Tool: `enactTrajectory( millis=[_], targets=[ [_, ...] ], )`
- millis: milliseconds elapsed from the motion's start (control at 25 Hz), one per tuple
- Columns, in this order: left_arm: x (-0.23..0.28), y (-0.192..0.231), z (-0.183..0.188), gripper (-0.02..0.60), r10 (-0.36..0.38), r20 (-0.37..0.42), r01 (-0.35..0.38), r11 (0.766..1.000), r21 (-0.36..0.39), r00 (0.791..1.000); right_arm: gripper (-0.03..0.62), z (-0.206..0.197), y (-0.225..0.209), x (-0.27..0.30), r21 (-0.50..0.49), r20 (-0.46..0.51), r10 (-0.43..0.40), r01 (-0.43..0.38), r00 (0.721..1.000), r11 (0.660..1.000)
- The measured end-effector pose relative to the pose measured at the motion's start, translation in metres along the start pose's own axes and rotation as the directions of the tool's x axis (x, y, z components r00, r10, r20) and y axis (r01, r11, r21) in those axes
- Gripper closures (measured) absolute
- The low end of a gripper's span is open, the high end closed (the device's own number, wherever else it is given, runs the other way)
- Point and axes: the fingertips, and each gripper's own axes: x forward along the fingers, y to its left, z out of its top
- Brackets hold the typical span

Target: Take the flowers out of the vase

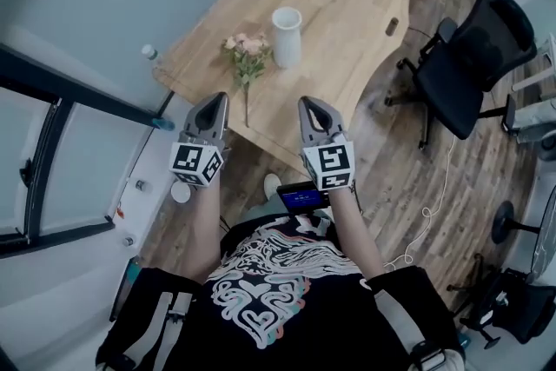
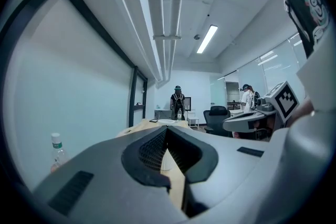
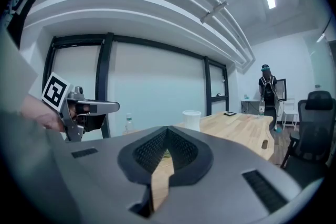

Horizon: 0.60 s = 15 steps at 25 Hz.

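A white vase (image 1: 287, 36) stands upright on the wooden table (image 1: 347, 4) with nothing in it. A small bunch of pale pink flowers (image 1: 246, 56) with green stems lies flat on the table just left of the vase. My left gripper (image 1: 211, 103) and right gripper (image 1: 310, 106) hover side by side off the table's near edge, both shut and holding nothing. In the left gripper view the left gripper (image 2: 167, 131) has its tips together, and the vase shows only through the gap below them. From the right gripper (image 3: 167, 131) I see the vase (image 3: 191, 119) further along the table.
A plastic water bottle (image 1: 151, 55) stands at the table's left corner. A black office chair (image 1: 469, 56) sits right of the table, with a cable on the wood floor. A glass wall runs along the left. Two people (image 2: 178, 102) stand at the far end of the room.
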Motion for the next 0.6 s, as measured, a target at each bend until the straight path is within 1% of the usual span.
enactTrajectory(
  millis=[80,160,280,480,600],
  targets=[
    [-0.001,-0.011,0.004,0.578,0.009,-0.004,-0.009,1.0,0.025,1.0,0.589,0.009,0.0,-0.005,-0.042,0.01,0.025,-0.024,1.0,0.999],
    [-0.002,-0.021,0.004,0.578,0.015,-0.016,-0.015,0.999,0.04,1.0,0.589,0.016,-0.006,-0.011,-0.058,0.021,0.029,-0.028,0.999,0.998],
    [-0.005,-0.034,0.001,0.578,0.025,-0.023,-0.024,1.0,0.019,0.999,0.589,0.019,-0.011,-0.025,-0.052,0.032,0.034,-0.032,0.999,0.998],
    [-0.008,-0.053,0.02,0.578,0.017,0.035,-0.017,1.0,0.021,0.999,0.589,0.023,-0.01,-0.04,-0.018,0.059,0.058,-0.057,0.997,0.998],
    [-0.012,-0.055,0.02,0.578,0.015,0.028,-0.015,1.0,0.019,0.999,0.589,0.025,-0.008,-0.043,-0.017,0.067,0.057,-0.056,0.996,0.998]
  ],
)
